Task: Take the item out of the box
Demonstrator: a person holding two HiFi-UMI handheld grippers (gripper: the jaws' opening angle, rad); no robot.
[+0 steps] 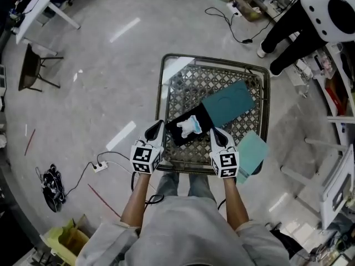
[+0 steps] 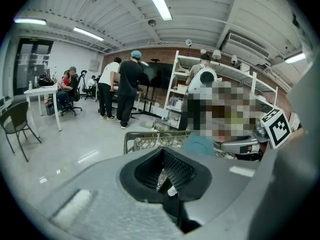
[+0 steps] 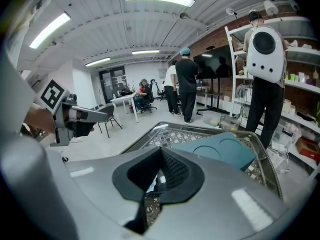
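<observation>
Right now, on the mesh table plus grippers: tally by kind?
black box: 1
white-and-blue item inside it: 1
teal panels: 2, the dark teal panel and the pale teal panel
grippers: 2, the left gripper and the right gripper
Total: 6

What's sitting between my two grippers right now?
The open black box, with a white-and-blue item inside, lies between the left gripper and the right gripper on the wire-mesh table, as the head view shows.
</observation>
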